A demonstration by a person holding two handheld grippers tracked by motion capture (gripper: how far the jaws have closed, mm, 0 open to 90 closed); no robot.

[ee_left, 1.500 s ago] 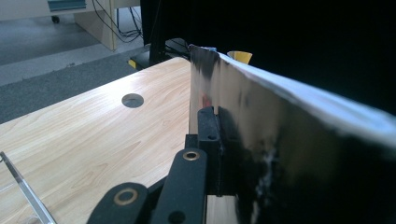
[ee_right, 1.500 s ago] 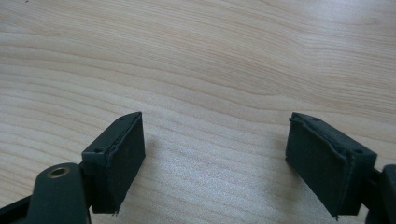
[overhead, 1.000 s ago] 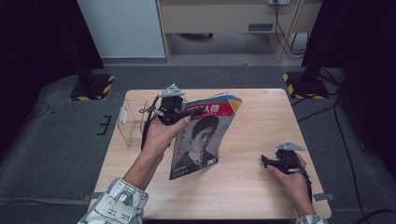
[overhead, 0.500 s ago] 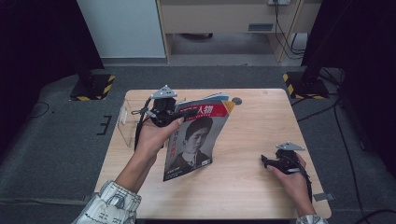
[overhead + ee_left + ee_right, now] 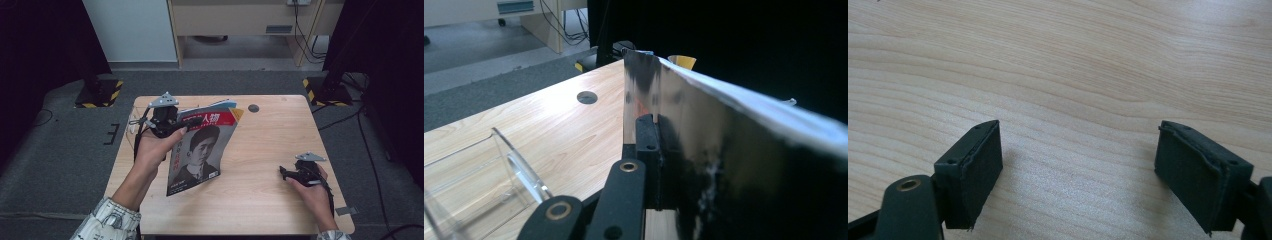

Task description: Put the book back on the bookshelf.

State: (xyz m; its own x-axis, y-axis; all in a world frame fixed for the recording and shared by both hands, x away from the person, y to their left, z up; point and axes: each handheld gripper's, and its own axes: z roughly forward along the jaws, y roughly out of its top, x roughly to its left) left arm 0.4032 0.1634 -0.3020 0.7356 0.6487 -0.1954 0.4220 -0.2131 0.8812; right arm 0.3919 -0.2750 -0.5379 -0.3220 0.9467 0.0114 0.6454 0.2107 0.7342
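A magazine (image 5: pixel 202 150) with a red title band and a portrait on its cover hangs tilted over the left half of the wooden table (image 5: pixel 260 145). My left gripper (image 5: pixel 175 126) is shut on its upper left edge, and its lower corner reaches down toward the tabletop. From the left gripper view, the glossy magazine (image 5: pixel 724 150) is pinched edge-on at my left gripper (image 5: pixel 659 150). My right gripper (image 5: pixel 286 171) rests low at the right of the table. In its own view my right gripper (image 5: pixel 1080 165) stands open over bare wood with nothing between its fingers.
A clear plastic holder (image 5: pixel 479 185) stands on the table's left side, just beside the left gripper. A round dark grommet (image 5: pixel 253 108) sits near the table's far edge. Yellow-black striped stand feet (image 5: pixel 105 94) rest on the grey floor beyond.
My left gripper has carried the magazine leftward and slightly up, tilting it more upright. The right gripper has stayed where it was.
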